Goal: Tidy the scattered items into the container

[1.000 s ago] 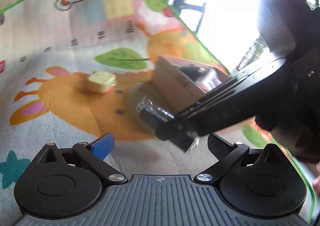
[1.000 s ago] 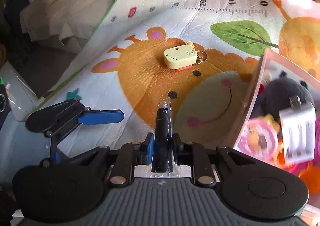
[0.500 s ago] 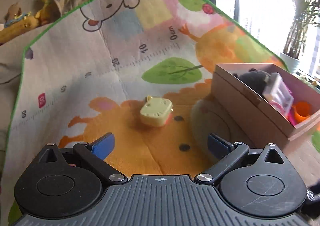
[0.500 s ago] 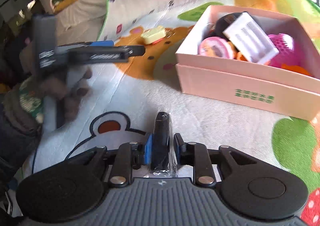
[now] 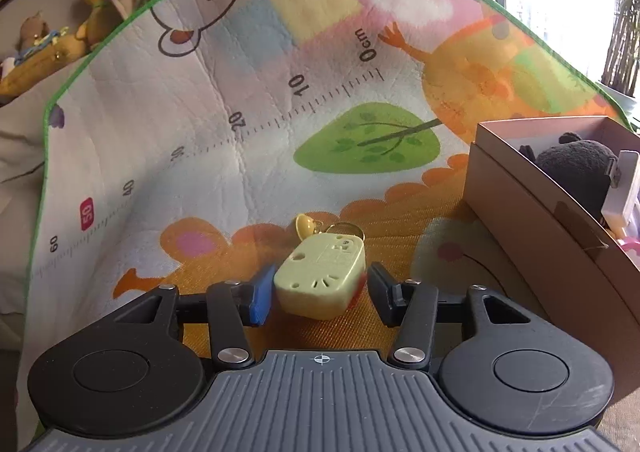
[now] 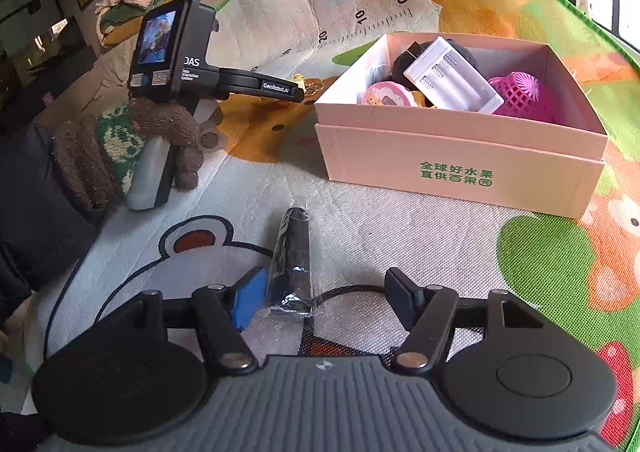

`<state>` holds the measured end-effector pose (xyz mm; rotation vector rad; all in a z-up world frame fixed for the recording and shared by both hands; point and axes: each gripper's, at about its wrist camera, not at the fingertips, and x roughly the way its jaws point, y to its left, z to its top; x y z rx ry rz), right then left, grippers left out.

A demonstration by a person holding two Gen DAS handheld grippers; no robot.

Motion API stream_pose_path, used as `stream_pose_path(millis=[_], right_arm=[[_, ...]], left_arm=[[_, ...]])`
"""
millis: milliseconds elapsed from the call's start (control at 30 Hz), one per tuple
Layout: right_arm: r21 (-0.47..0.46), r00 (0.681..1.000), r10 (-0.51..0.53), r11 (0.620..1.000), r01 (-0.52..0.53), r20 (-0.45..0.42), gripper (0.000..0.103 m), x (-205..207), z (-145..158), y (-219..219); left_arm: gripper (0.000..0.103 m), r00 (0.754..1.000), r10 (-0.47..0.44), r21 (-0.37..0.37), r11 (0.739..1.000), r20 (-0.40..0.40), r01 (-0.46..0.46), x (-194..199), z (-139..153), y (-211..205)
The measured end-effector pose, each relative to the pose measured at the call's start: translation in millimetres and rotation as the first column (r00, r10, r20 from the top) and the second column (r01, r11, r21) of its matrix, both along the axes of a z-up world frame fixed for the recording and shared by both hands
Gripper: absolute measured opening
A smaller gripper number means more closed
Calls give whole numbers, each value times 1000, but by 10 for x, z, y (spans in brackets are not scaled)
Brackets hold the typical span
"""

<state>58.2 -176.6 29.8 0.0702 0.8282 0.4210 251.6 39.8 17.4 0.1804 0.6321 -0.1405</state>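
Observation:
A pale yellow cat-shaped keychain toy (image 5: 322, 279) lies on the play mat between the fingers of my left gripper (image 5: 318, 294); the jaws stand open around it, close on both sides. My right gripper (image 6: 324, 298) is open; a black item in clear plastic wrap (image 6: 293, 252) lies on the mat by its left blue pad (image 6: 248, 298), released. The pink cardboard box (image 6: 460, 168) stands ahead of the right gripper, holding a black plush, a white battery case (image 6: 452, 82), a pink mesh ball and other toys. The box also shows in the left wrist view (image 5: 532, 220) at right.
The left gripper's body and gloved hand (image 6: 160, 124) show at left in the right wrist view. The colourful play mat (image 5: 240, 112) has a green border; cushions and soft toys (image 5: 36, 48) lie beyond its far left edge.
My right gripper opened and let the wrapped black item down on the mat. My left gripper moved forward and now brackets the yellow toy, jaws narrower.

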Motion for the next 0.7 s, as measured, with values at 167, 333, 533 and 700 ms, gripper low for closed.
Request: stream_pose_path(millis=[167,333,533,700], right_arm=[[-69,1000,8,998,-7,17,70,-92,9,38],[-289,987,-70,951,109,142,75,-183,52,-72],[-207,959,-200,948,241,199,94,-268,162,-300],[-221,967,-73,967,129,246,103,-433,147,12]], left_arm=[[54,998,-63,-89,994,-21,61,-573,142,97],[54,979,-198,-166,968,-39,190,-1388,224,86],[70,985,-167,-190,969,-31,158,-1894,124,76],[92,995,-89,-204,976,-55,76,-1947,-45,128]])
